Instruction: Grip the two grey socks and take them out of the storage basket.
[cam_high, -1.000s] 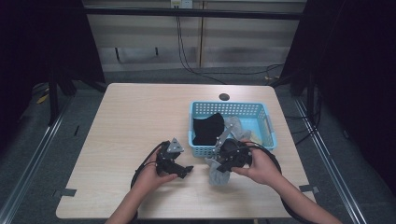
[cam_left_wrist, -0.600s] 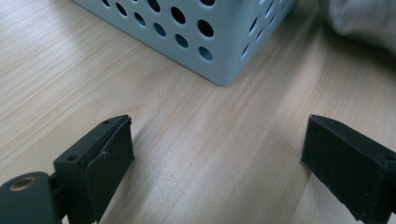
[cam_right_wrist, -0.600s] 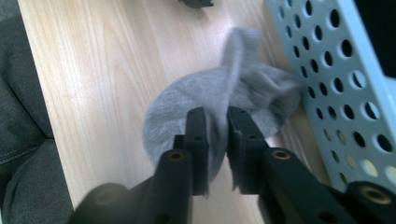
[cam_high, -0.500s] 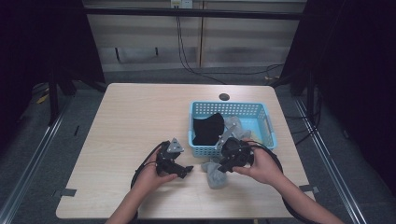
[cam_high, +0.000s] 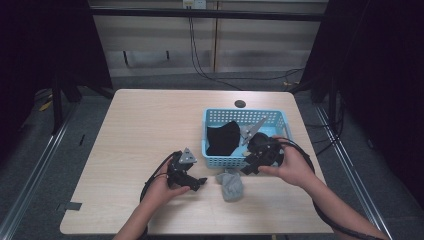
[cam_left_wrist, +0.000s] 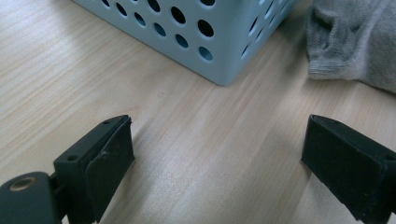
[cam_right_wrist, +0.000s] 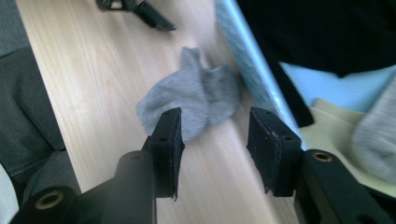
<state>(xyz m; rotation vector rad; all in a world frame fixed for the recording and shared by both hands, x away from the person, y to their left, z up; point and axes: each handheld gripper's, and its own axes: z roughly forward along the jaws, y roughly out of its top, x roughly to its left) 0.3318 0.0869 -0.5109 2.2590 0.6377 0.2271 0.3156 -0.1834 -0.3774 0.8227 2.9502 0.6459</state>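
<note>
The left gripper (cam_high: 192, 181) sits low and left of centre in the high view, held just above the bench (cam_high: 140, 130), its jaws spread wide with nothing between them. In the left gripper view only bare wood lies in that gap. The right gripper (cam_high: 251, 167) hangs at the near edge of the blue basket (cam_high: 235, 161), jaws partly apart and empty — in the right gripper view they frame the grey sock (cam_right_wrist: 196, 100) without touching it.

That sock (cam_high: 230, 185) lies crumpled on the bench just in front of the basket's near wall, between the two grippers, in the lower middle of the high view. The left gripper view puts the basket's perforated corner (cam_left_wrist: 219, 42) at top centre and the sock's edge (cam_left_wrist: 355, 42) at upper right, well clear of both jaws.

Inside the basket the high view shows a black cloth (cam_high: 222, 137) at the left. The right gripper view adds a pale yellow cloth (cam_right_wrist: 327, 130) and another grey piece (cam_right_wrist: 378, 140) at its right edge — blurred, so what that piece is cannot be told.
</note>
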